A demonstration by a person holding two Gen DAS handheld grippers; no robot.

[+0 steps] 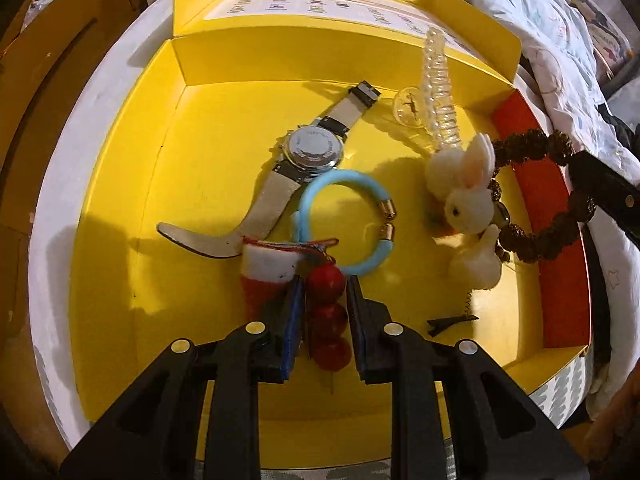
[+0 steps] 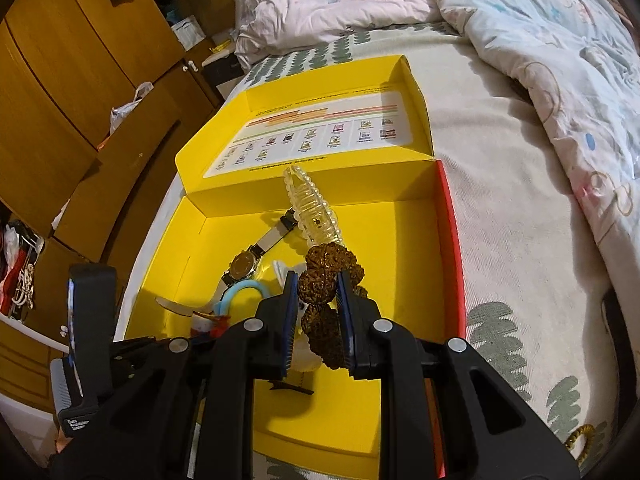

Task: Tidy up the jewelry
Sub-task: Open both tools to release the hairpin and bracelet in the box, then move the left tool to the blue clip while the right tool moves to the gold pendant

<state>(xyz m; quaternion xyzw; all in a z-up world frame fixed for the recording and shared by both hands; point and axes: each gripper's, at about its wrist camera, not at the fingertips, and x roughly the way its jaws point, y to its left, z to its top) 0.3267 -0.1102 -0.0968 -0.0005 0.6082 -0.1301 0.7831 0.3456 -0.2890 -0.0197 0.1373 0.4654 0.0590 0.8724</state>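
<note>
An open yellow box [image 1: 120, 240] [image 2: 400, 248] lies on the bed. In it are a wristwatch [image 1: 312, 152] [image 2: 244, 266], a light blue bangle [image 1: 344, 224] [image 2: 244, 294], a clear pearl hair claw [image 1: 438, 92] [image 2: 310, 204], a white bunny clip [image 1: 468, 196] and a black clip [image 1: 452, 322] [image 2: 290, 388]. My left gripper [image 1: 322, 284] is shut on a red ball hair clip [image 1: 326, 316] with a small Christmas stocking [image 1: 266, 276]. My right gripper [image 2: 318, 284] is shut on a brown bead bracelet [image 2: 320, 280] [image 1: 548, 196], held above the box.
A patterned quilt [image 2: 540, 40] lies over the bed at the right. Wooden wardrobes [image 2: 60, 100] stand at the left. A gold hair tie [image 2: 582, 436] lies on the sheet at the lower right. The box lid [image 2: 320, 132] lies open at the far side.
</note>
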